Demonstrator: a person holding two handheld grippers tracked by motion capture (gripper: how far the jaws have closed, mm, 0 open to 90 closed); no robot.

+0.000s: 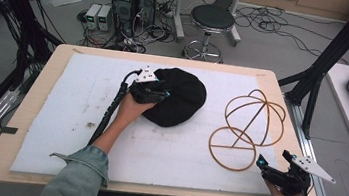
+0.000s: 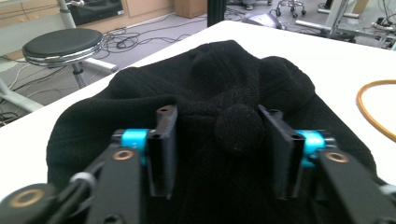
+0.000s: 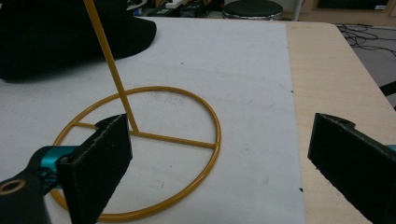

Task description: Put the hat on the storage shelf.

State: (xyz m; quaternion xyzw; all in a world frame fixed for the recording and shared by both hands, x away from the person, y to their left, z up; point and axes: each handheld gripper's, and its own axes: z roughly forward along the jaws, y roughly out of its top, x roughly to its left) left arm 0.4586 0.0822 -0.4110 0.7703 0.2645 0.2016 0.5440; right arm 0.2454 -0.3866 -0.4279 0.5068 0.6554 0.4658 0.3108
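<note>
Risk noted nearest first: the right gripper point(image 3: 219, 163) is held with fingers spread wide and empty at the near edge of the surface point(image 1: 53, 164), just before the base ring of the wire hat stand point(image 1: 246, 129); a careless nudge could tip it. Farther off, the left gripper point(image 2: 219, 149) has its fingers pinching a fold of the black knit hat point(image 1: 175, 98), lying mid-surface. Only a thin bunch of fabric seems caught, so slipping on lift is judged likely.
</note>
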